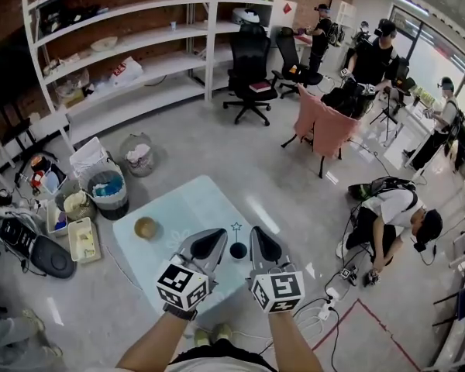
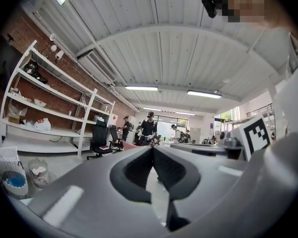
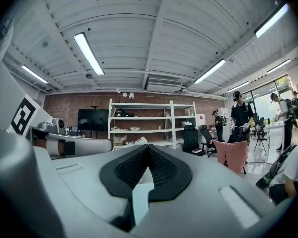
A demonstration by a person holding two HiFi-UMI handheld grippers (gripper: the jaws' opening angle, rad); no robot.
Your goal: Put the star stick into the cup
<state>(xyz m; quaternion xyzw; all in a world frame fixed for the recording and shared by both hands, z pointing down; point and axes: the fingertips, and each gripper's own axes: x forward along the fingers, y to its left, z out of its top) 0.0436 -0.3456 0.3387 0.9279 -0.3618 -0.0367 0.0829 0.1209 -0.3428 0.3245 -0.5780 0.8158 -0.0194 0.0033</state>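
In the head view a small pale-blue table [image 1: 178,208] carries a brown cup [image 1: 146,227] at its left. The star stick [image 1: 236,228], a thin rod with a star outline on top, stands upright in a black round base [image 1: 238,250] near the table's front right. My left gripper [image 1: 219,235] is shut and empty just left of the stick. My right gripper [image 1: 256,232] is shut and empty just right of it. The left gripper view [image 2: 152,148] and the right gripper view [image 3: 149,147] show closed jaws against the room; neither shows the stick or the cup.
Baskets and bins [image 1: 107,188] crowd the floor left of the table. A pink-draped chair [image 1: 325,126] and black office chairs [image 1: 249,72] stand beyond it. A person crouches at the right [image 1: 395,215]. Cables and a power strip [image 1: 327,310] lie by my right foot.
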